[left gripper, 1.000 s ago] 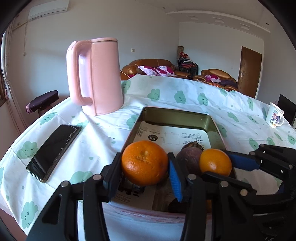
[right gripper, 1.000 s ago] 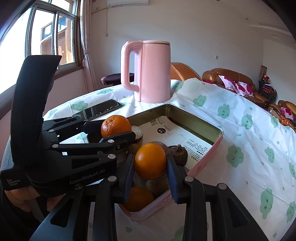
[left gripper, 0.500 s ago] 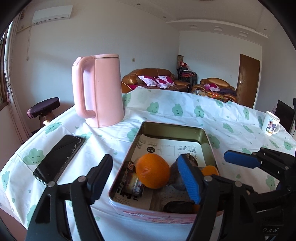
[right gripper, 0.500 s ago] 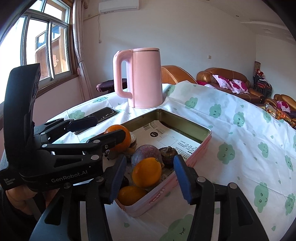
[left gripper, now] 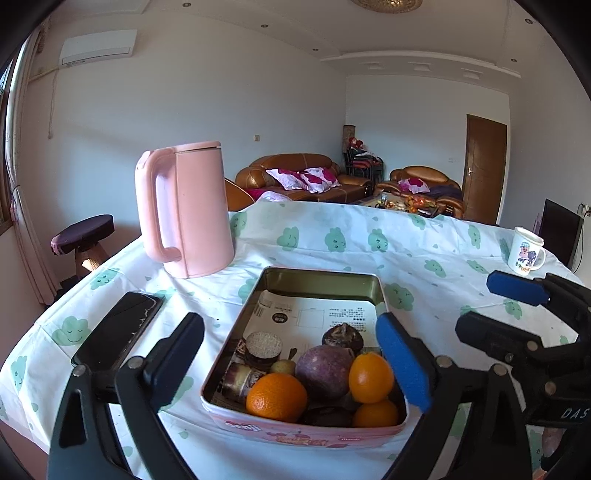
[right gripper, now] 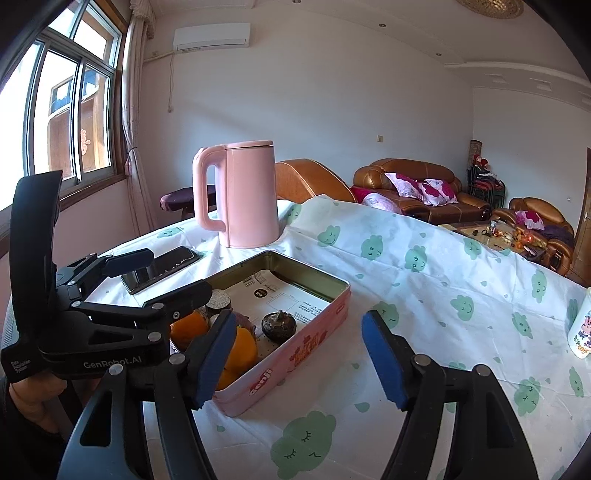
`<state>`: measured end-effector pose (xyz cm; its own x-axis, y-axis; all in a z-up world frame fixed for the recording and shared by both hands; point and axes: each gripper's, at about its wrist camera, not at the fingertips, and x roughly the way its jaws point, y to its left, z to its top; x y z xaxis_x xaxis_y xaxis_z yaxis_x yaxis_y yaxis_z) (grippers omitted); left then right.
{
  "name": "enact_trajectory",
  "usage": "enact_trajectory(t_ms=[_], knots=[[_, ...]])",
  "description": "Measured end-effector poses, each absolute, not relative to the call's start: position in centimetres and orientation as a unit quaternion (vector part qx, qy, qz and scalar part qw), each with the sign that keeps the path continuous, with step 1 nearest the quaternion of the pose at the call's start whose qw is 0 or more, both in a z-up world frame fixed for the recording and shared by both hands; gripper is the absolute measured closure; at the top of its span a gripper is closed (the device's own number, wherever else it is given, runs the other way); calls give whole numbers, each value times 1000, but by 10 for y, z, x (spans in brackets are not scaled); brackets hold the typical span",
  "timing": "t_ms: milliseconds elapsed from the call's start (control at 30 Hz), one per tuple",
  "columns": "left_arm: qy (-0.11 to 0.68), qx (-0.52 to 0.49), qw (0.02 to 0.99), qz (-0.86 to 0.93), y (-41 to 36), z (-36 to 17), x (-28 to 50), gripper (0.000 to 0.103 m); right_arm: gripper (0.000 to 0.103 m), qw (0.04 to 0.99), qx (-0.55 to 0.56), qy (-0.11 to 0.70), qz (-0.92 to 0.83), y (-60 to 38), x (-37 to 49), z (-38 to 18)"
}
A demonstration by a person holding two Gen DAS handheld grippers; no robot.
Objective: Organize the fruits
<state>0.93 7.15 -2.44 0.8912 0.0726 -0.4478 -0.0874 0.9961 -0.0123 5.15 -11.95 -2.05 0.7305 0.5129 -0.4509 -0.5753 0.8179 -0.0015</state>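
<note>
This is looking like a home's living room. Brown leather sofas (left gripper: 303, 173) with pink-patterned cushions (right gripper: 424, 188) are sitting along the far wall, and a low coffee table (right gripper: 495, 232) is carrying small clutter between them. An air conditioner (right gripper: 212, 35) is hanging high on the white wall beside a curtained window (right gripper: 62, 110), and a wooden door (left gripper: 484, 170) is standing shut in the corner. The worktop (left gripper: 369, 236) is wearing a white cloth printed with green clouds, and a pink kettle (left gripper: 184, 206), a phone (left gripper: 122, 332) and a cartoon mug (left gripper: 526, 251) are resting on it. A padded stool (left gripper: 83, 230) is standing nearby.
</note>
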Motion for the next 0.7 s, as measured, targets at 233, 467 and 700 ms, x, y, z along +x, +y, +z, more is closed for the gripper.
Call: enact_trajectory(t_ms=[233,467,700], knots=[[226,-12,973,37,64,-20,7,3,27,934,-57,216,278,-136,49,-17],[225,-3,974,33,56,-19,7,3,27,937,-49,214,272,-145,48,-16],[224,3,974,31,51,-19,5,3,26,940,-38,213,265,-155,47,-17]])
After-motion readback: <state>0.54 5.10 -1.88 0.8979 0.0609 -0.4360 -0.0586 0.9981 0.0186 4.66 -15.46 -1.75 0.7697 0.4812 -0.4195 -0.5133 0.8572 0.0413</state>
